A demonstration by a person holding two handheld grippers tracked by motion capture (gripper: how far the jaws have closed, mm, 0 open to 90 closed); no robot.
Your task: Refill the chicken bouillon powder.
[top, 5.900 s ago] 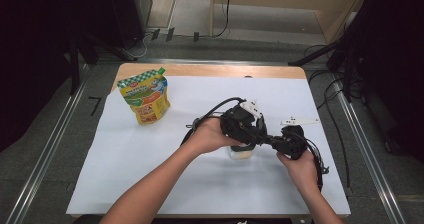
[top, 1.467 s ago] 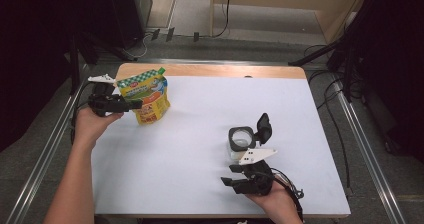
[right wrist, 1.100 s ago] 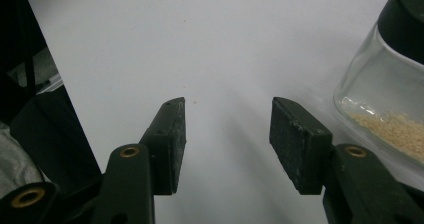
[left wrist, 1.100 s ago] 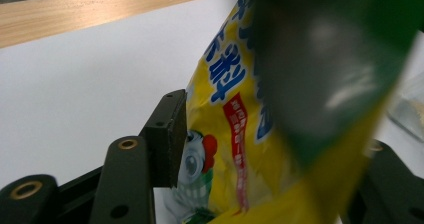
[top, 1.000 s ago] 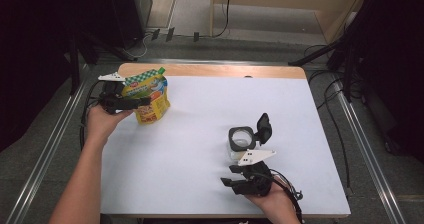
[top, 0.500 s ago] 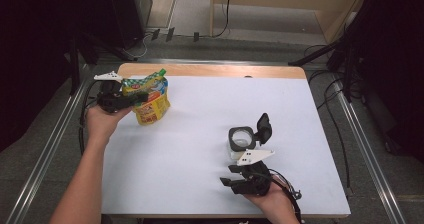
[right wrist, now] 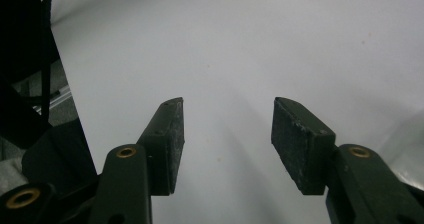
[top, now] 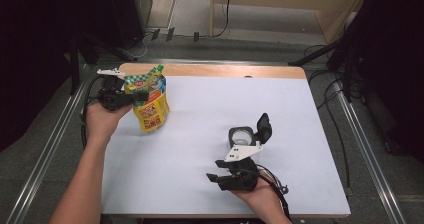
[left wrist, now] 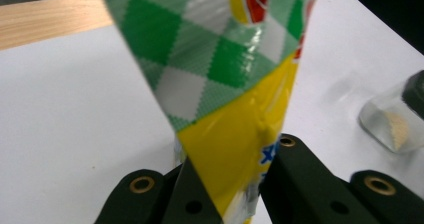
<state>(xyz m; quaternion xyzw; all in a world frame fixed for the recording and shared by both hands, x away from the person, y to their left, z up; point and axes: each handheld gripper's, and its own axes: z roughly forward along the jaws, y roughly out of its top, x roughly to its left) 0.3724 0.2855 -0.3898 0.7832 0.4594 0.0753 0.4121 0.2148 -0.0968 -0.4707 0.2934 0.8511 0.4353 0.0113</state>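
Surface: white sheet [top: 200, 134] lying over a wooden table [top: 210, 70], dark room around.
Left gripper [top: 134, 98]: my jaws have just been closing; now pinching the upper edge of the yellow-green snack pouch [top: 149, 104] near the table's far left corner.
Pouch: standing upright, its top tilting.
Right gripper [top: 214, 177]: my jaws standing partly apart, holding nothing, over bare sheet.
Glass jar [top: 241, 135]: sitting just beyond my right gripper, black flip lid [top: 263, 127] standing open.

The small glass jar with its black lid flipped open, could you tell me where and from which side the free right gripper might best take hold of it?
Probably around the clear body of the glass jar, below the rim, coming in level from the near side. The open black lid stands up on the jar's far right, so that side and the top look blocked. The right gripper, jaws open, already lies just in front.
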